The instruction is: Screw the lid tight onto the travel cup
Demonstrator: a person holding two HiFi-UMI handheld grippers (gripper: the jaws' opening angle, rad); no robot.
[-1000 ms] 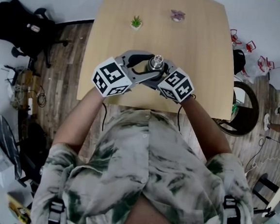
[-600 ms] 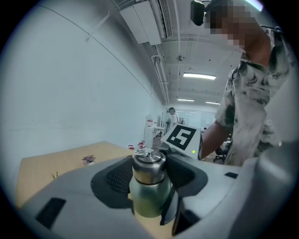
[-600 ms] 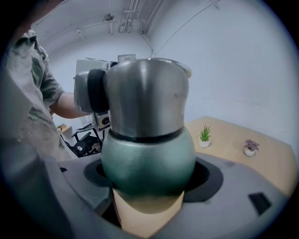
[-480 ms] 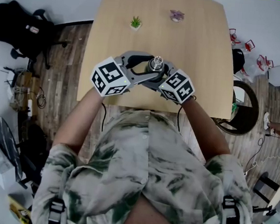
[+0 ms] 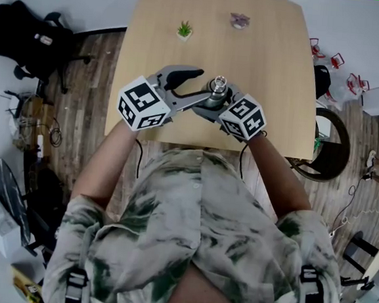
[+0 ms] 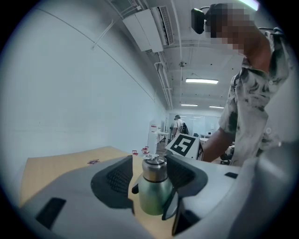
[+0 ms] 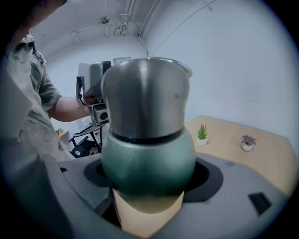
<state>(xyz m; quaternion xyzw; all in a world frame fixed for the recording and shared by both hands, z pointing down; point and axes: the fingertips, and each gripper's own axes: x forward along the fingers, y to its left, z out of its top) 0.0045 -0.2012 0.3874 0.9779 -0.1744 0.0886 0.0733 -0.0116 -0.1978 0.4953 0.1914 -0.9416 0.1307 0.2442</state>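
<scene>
Jaws of right gripper [image 7: 147,179] clamp travel cup [image 7: 147,149], covering its sides.

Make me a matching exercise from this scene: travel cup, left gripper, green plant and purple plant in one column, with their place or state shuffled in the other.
1. travel cup
2. left gripper
3. green plant
4. purple plant

A. far end of the table, to the right in the head view
B. jaws apart, one on each side of the lid
C. clamped by its green body in the right gripper
D. far end of the table, to the left in the head view

Pairs: 1-C, 2-B, 3-D, 4-A.
</scene>
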